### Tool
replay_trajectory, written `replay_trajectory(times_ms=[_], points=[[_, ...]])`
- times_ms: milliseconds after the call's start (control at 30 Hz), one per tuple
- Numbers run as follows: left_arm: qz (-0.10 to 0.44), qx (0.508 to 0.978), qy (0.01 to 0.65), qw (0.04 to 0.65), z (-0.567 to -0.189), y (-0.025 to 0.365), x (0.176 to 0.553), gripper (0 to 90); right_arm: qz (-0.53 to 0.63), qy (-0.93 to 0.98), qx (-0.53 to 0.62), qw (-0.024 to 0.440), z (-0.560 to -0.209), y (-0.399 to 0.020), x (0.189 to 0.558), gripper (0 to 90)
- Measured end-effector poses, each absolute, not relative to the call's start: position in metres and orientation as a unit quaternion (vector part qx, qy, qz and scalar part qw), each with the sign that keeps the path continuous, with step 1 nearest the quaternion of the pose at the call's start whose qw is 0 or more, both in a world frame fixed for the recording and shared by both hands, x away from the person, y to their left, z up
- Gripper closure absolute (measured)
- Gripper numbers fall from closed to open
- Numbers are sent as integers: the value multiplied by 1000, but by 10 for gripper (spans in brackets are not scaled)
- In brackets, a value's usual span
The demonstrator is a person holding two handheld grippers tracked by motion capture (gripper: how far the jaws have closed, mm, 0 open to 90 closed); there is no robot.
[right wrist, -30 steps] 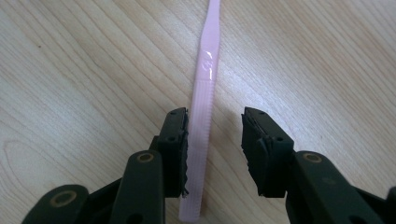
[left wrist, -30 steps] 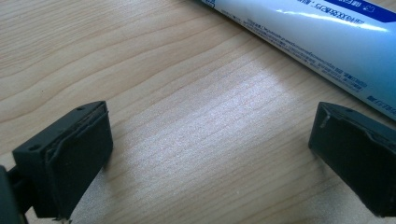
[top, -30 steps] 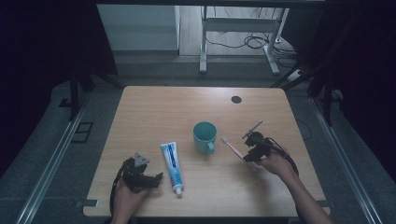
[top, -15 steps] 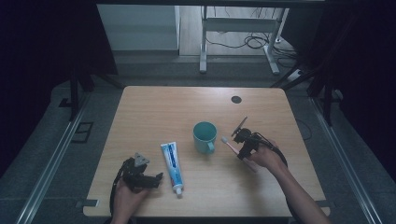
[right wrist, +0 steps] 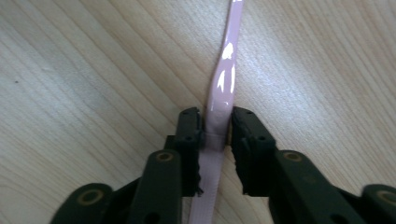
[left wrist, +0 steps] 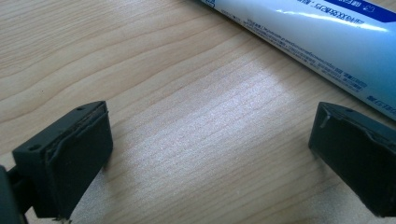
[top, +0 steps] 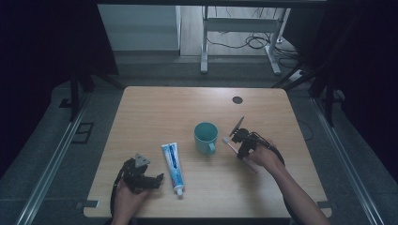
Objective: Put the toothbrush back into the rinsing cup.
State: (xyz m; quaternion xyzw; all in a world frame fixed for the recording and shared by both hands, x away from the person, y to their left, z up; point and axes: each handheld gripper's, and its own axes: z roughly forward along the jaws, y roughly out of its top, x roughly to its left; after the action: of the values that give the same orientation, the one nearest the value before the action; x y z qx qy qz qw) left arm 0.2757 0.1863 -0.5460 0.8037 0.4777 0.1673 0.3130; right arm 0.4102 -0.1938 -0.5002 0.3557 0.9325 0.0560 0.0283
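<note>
The left gripper (top: 149, 180) rested near the front left corner of the surface (top: 155, 112), in the person's left hand (top: 126, 197). In the left gripper view its jaws stood wide apart, with only bare wood between them. The toothpaste (left wrist: 322, 32) crossed the top right of that view, just beyond one jaw and not touching it.

Just to the right of this gripper, the toothpaste (top: 172, 167) lay flat near the front edge. Its cap pointed to the front edge and its flat end pointed to the middle of the surface.

The cup (top: 206, 136) stood upright near the middle, a little toward the right. It was teal, and its handle faced the front edge.

Just right of the cup, the pink toothbrush (top: 230, 143) lay on the surface, with its head close to the cup. The right gripper (top: 241, 146) was on it, held by the right hand (top: 263, 158). Its jaws had just been closing, and in the right gripper view they were clamped on the handle of the toothbrush (right wrist: 223, 88) from both sides. The rest of the brush ran away from the jaws and lay on the wood.

A small dark round spot (top: 237, 100) sat near the back right corner, well apart from everything else.
</note>
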Motion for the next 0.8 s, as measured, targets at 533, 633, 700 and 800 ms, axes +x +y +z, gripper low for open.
replay_trajectory(times_ms=[533,633,700,800], points=[[167,804,478,313,-546,186,276,0,77,928,364,20,-494,-205,408,781],[167,804,478,313,-546,186,276,0,89,926,366,24,-489,-208,406,781],[167,804,478,313,-546,186,276,0,90,927,364,25,-488,-209,406,781],[167,804,478,313,-546,186,276,0,108,926,360,34,-482,-213,402,780]])
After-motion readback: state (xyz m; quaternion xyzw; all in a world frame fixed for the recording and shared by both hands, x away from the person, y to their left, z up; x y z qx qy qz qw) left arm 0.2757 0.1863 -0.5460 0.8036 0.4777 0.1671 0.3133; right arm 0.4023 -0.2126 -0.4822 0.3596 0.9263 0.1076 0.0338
